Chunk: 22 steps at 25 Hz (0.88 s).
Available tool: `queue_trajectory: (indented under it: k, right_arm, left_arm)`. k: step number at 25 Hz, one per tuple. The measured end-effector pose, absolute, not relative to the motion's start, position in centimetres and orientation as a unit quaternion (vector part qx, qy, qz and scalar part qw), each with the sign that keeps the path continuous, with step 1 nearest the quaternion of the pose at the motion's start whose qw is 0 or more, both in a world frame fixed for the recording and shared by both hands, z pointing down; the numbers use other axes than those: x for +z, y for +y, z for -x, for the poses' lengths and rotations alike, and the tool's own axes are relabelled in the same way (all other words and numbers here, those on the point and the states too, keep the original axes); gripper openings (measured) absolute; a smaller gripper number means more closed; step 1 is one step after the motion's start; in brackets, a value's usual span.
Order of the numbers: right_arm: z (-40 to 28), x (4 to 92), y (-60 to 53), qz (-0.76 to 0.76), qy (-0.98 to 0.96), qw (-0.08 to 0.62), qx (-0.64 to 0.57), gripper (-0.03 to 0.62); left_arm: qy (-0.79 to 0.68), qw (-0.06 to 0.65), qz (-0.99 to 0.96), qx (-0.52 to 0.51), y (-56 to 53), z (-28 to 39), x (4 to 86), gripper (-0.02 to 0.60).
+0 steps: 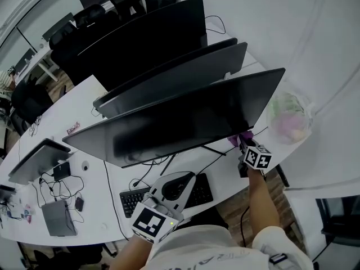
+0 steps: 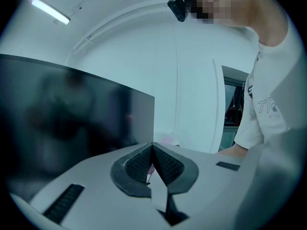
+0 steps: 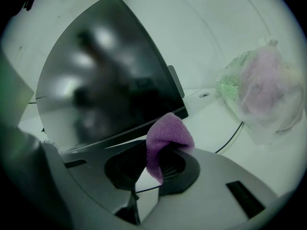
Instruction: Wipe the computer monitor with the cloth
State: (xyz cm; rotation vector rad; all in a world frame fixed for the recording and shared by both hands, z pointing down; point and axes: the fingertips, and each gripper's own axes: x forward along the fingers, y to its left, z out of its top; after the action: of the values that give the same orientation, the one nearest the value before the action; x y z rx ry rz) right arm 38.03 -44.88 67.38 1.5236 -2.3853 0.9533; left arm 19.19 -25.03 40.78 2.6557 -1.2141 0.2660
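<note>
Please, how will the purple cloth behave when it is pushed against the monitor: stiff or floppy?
Probably floppy: the purple cloth folds over itself where the right tool pinches it. Likely light, since the small fold stands up unsupported. Its fuzzy weave should drag softly on the monitor, not slip.

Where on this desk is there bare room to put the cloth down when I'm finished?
The widest bare stretch of desk lies past the left end of the front monitor, beyond the laptop. A narrower strip runs between the keyboard and the cable tangle. Near the right gripper, shut on the cloth, a plastic bag crowds the desk.
</note>
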Motion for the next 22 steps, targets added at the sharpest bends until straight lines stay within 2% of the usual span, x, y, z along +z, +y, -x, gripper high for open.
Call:
queue_trajectory:
  k: [22]
  right_arm:
    - [-25.8, 67.2, -40.0, -0.42, -0.842, 0.129, 0.313, 0.055]
  left_arm:
    - [-0.489, 0.094, -0.866, 0.039, -21.1, -11.4, 39.1, 0.005]
